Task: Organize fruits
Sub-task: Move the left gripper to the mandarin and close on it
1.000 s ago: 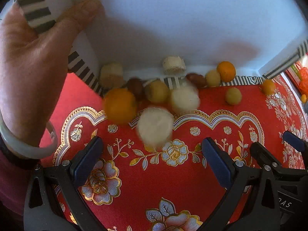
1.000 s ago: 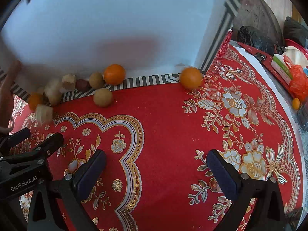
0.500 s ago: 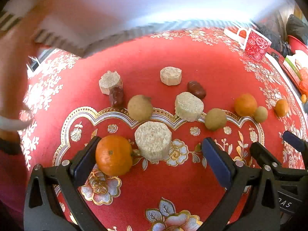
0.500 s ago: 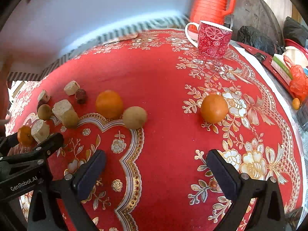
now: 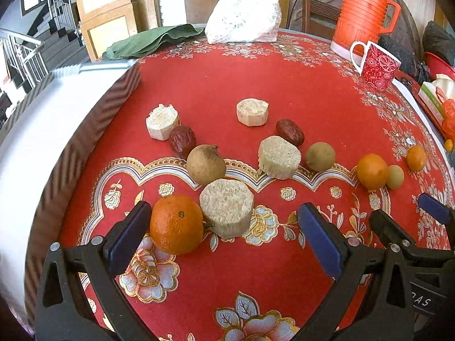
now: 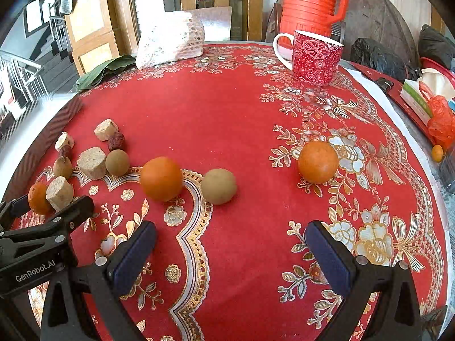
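Observation:
Fruits lie scattered on the red floral tablecloth (image 5: 216, 79). In the left wrist view an orange (image 5: 176, 224) rests against my open left gripper's (image 5: 224, 233) left finger, beside a beige cut cylinder (image 5: 226, 207). Further off lie a brown round fruit (image 5: 206, 164), two red dates (image 5: 182, 141) (image 5: 290, 132), more beige chunks (image 5: 279, 157) and a second orange (image 5: 372, 171). In the right wrist view my open, empty right gripper (image 6: 230, 253) hovers before an orange (image 6: 161, 179), a tan round fruit (image 6: 219, 186) and another orange (image 6: 318, 162).
A white tray with a striped rim (image 5: 57, 130) sits at the table's left edge. A red patterned mug (image 6: 315, 56) and an orange jug (image 6: 310, 2) stand at the back right. A white netted bundle (image 5: 241, 17) and green leaves (image 5: 150, 41) lie at the back.
The hand-held white tray that tipped the fruits out has swung away to the left. The fruits have rolled out across the cloth; one orange stopped against my left gripper's finger.

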Motion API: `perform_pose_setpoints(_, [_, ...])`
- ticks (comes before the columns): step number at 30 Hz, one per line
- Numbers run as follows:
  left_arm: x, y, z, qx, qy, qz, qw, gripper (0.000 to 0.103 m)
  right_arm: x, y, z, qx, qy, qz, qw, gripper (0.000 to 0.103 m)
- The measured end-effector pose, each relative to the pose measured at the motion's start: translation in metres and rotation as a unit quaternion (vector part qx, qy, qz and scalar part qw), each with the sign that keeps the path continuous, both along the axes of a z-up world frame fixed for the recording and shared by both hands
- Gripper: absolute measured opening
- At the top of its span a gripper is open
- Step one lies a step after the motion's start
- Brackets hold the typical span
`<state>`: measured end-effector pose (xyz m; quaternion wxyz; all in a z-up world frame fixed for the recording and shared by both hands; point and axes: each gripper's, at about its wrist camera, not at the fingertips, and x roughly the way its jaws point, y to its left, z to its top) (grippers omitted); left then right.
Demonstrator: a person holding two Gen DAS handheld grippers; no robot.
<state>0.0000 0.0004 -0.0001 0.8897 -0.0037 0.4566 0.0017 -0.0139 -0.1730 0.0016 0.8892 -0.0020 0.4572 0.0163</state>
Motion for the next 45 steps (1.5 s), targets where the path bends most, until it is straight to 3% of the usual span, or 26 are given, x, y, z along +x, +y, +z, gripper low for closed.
perform_pose_setpoints(25, [0.000,0.000,0.000,0.001,0.001,-0.002,1.0000,0.103,0.000,0.000,0.000,0.000,0.000,0.000,1.000,0.103])
perform_pose_setpoints(31, [0.001,0.010,0.004,0.001,0.040,-0.078,0.9961,0.103,0.000,0.000,-0.001,0.001,-0.001,0.001,1.000,0.103])
perform_pose_setpoints(37, [-0.013,0.040,0.011,-0.040,0.039,-0.088,0.9946,0.101,-0.011,0.007,0.005,0.017,0.006,0.027,0.999,0.102])
perform_pose_setpoints(45, [-0.021,0.058,0.023,-0.062,0.021,-0.085,0.9942,0.101,-0.028,0.021,0.022,-0.009,-0.014,0.055,0.998,0.102])
